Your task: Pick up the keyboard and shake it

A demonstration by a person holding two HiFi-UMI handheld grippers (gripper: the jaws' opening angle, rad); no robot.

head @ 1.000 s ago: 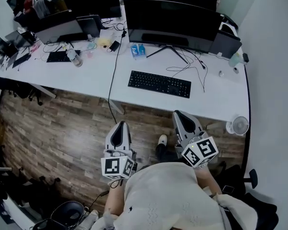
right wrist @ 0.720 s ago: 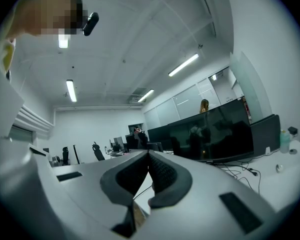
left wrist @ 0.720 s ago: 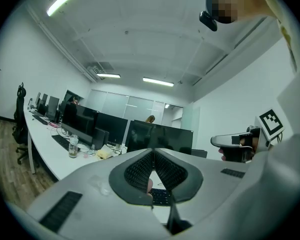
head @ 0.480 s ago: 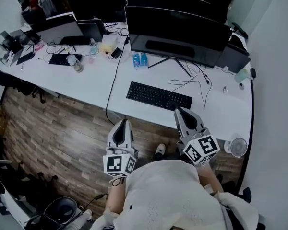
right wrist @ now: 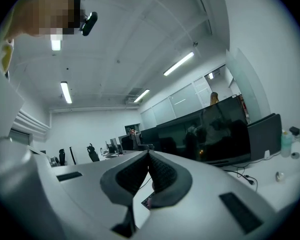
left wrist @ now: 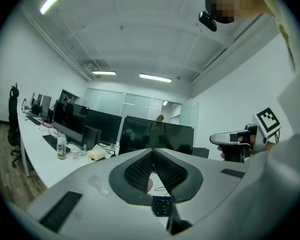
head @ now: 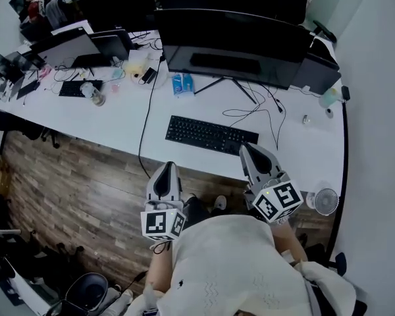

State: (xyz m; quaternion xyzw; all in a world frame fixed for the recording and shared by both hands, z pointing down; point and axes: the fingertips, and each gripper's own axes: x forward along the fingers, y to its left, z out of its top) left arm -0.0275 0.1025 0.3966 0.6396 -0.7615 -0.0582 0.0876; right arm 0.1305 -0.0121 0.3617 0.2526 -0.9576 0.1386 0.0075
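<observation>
**keyboard [head: 211, 135] flat on desk [head: 118, 120], both tongs closed and empty**

The keyboard is a black full-width slab with a number block. It lies flat on the white desk, slightly skewed, with its right end nearer the edge on my side. It sits just in front of the foot of the big dark monitor [head: 230, 41]. The key legends are too small to read and I can't make out a brand.

left tongs [head: 165, 168]: jaws pressed together, nothing between them. They hang over the wood floor [head: 72, 176], just short of the desk's near edge and clear of the keyboard. In the left gripper view the tips meet [left wrist: 153, 151] and a corner of the keyboard [left wrist: 162, 205] shows below them.

right tongs [head: 249, 150]: jaws also together [right wrist: 148, 154], nothing gripped. The tip sits at the desk's near edge, just beside the keyboard's right end. I can't tell from above whether it touches.

Each pair of tongs carries a cube of black-and-white square markers. They show pattern only, no text.

Further out:
- A black cable [head: 147, 120] runs past the keyboard's left end and over the desk edge.
- Loose cables [head: 260, 110] loop to the keyboard's right.
- Blue packs [head: 180, 84] stand by the monitor foot; their labels are unreadable.
- Far left there is a second keyboard [head: 74, 88] and a bottle [head: 92, 95].
- A small white fan [head: 322, 201] is by the desk's near right corner.
</observation>
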